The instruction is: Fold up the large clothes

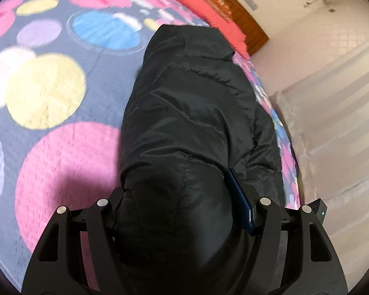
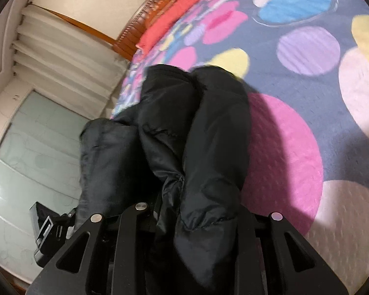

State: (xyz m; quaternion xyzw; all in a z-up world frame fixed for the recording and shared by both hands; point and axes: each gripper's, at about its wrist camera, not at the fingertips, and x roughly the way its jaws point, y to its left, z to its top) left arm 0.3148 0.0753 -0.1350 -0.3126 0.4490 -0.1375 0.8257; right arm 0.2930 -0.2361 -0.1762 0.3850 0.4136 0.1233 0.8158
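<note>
A black puffer jacket (image 1: 189, 113) lies bunched along the edge of a bed, over a quilt (image 1: 61, 152) of big pink, yellow and blue circles on grey; in the left wrist view its long axis runs from the left gripper (image 1: 182, 211) away toward the headboard (image 1: 236, 12), the far end rounded and resting on the quilt, the near end filling the gap between the fingers; a thick wad of it sits in the jaws, which stand fairly wide and clamp it, with a blue pad showing at the right finger; in the right wrist view the jacket (image 2: 209, 132) shows as two padded lobes side by side, both pointing away toward the red pillow (image 2: 184, 7), with a third fold sagging off the bed's edge on the left; the right gripper (image 2: 192, 218) has narrow jaws pinching the fabric; curtains (image 2: 61, 56) hang past the bed.
</note>
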